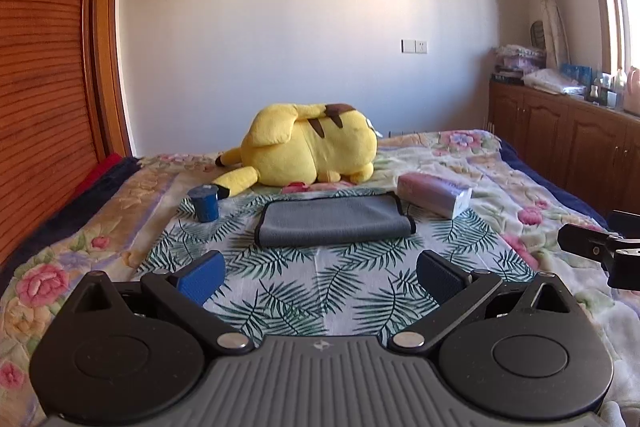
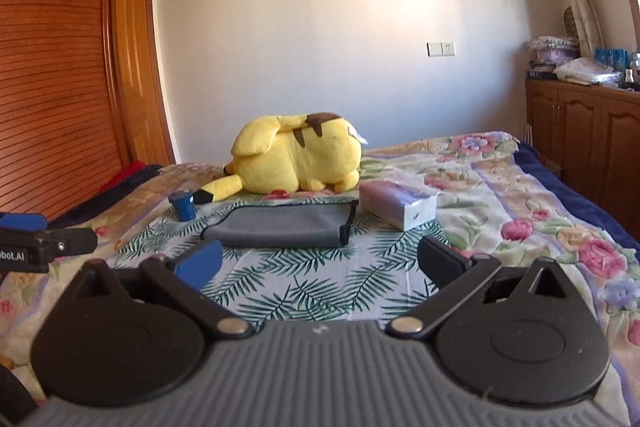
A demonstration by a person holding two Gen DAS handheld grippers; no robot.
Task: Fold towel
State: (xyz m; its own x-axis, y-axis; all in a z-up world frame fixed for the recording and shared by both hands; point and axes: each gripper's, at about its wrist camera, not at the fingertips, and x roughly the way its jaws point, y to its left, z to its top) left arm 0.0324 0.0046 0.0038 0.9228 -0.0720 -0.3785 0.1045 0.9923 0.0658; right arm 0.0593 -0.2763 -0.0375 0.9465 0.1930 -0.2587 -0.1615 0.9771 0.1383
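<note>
- Left wrist view: the left gripper point(image 1: 320, 277) hangs low over the bed point(image 1: 500, 195) with its 2 fingers point(image 1: 202, 277) spread wide and nothing between them; the posture reads as waiting, not as a grasp.
- The towel point(image 1: 334, 221) is grey with dark edging and lies flat on the palm-leaf cloth point(image 1: 304, 291), ahead of the fingers and apart from them. It looks already doubled over, with a rounded fold along its near edge, so I judge the folding partly or wholly done.
- In the right wrist view the right gripper point(image 2: 320, 265) is likewise released, its fingers point(image 2: 200, 263) wide apart and holding nothing, and the towel point(image 2: 280, 227) sits just beyond them. Both grippers face it from the near side, probably so that each can take 1 near corner.
- The leaf cloth gives a smooth, flat patch on the quilted bed, likely laid so the towel slides and creases cleanly.
- A blue cup point(image 1: 205, 202) stands upright to the towel's far left, a tissue pack point(image 1: 434, 195) lies just beside its far right corner, and a yellow plush toy point(image 1: 308, 155) lies beyond. These crowd the far edge, so any further fold would best be drawn toward the near side.
- The tissue pack looks closest to the towel and could be nudged.
</note>
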